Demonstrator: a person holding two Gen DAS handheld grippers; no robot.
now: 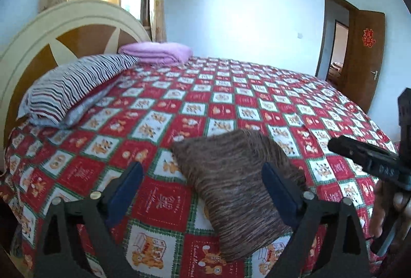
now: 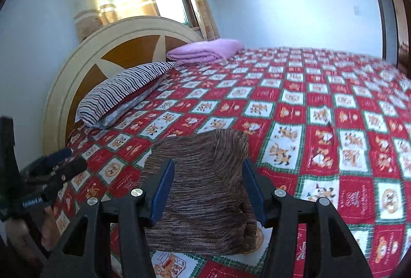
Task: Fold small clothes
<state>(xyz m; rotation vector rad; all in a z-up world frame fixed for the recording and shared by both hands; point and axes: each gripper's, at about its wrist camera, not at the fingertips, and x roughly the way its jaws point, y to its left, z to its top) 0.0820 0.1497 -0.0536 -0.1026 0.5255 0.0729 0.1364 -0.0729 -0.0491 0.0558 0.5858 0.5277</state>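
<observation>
We see the folded brown garment (image 2: pixel 203 190) on the bed (image 2: pixel 321 124), near edge cut off by both claws: left claw (image 1: pixel 203 190) wide, right claw (image 2: pixel 208 188) half-open, both empty above it.

Brown streaked garment (image 1: pixel 239 190) on a red-white checked bedspread (image 1: pixel 231 103).

A red double-happiness sign (image 1: pixel 369 37) hangs on the brown door (image 1: pixel 364 65) in the left wrist view. White letters on the black right gripper (image 1: pixel 372 160) at that view's right edge seem to read "DAS". The red squares of the bedspread (image 1: pixel 179 108) carry small white writing; one near the bottom looks like "Sweet Memories", the rest too small to read. In the right wrist view, a white label on the left gripper (image 2: pixel 55 170) is blurred and unreadable.
</observation>
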